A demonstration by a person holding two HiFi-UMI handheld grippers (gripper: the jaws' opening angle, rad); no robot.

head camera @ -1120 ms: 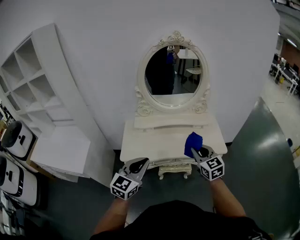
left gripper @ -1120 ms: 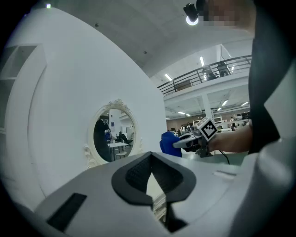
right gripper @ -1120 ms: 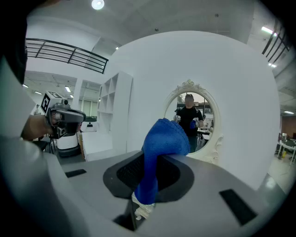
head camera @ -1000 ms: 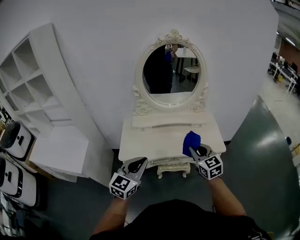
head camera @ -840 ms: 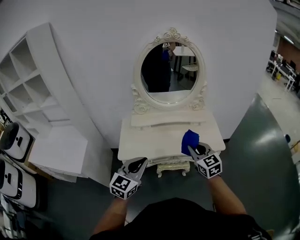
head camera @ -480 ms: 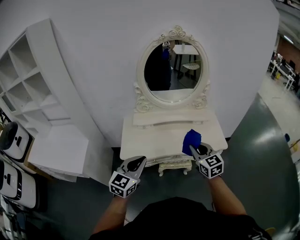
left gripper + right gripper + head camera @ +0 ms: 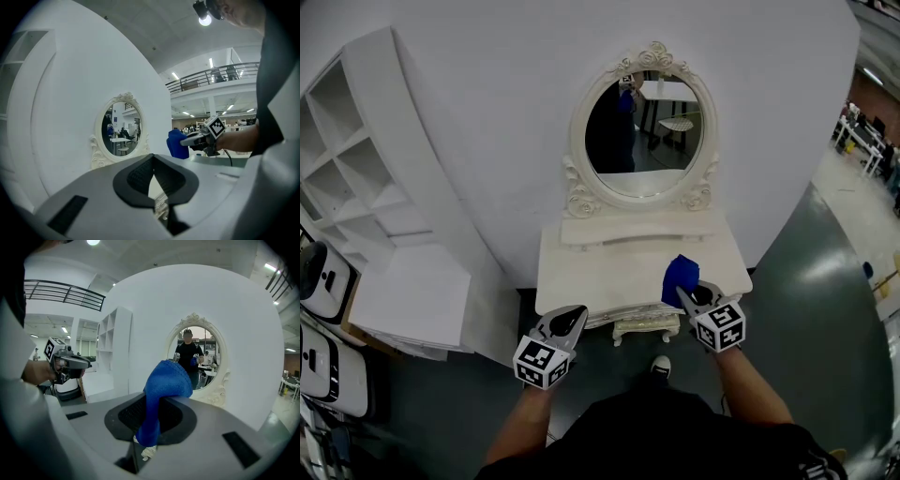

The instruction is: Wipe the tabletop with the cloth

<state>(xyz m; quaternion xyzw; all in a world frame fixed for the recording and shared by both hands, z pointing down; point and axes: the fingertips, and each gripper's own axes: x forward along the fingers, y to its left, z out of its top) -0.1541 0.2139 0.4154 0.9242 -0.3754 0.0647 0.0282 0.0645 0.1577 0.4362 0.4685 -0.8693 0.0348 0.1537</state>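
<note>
Right at the bottom of the head view, a shoe (image 7: 660,366) pokes out on the dark floor (image 7: 825,309), and both forearms (image 7: 748,394) reach forward. The left gripper (image 7: 572,316) hovers at the front left corner of the tabletop (image 7: 600,272). Its own view tells the story: the fingers (image 7: 138,176) are pressed together at the tips with nothing between them, just a sliver of pale furniture showing through the gap lower down. On the other side, the right gripper (image 7: 682,293) is clamped on the blue cloth (image 7: 680,276). Its fingers (image 7: 129,414) pinch the fabric, which bunches up and flops over above them. That cloth sits over the right front part of the tabletop, near the edge, though whether it actually touches the surface I can't tell. The tabletop belongs to a white dressing table with a raised ledge along the back. Behind that comes the oval mirror (image 7: 642,131) in its ornate white frame, showing a person in dark clothes. It all backs onto a plain white wall (image 7: 487,94), and off to the left stands a white shelf unit (image 7: 356,178) with open compartments.
</note>
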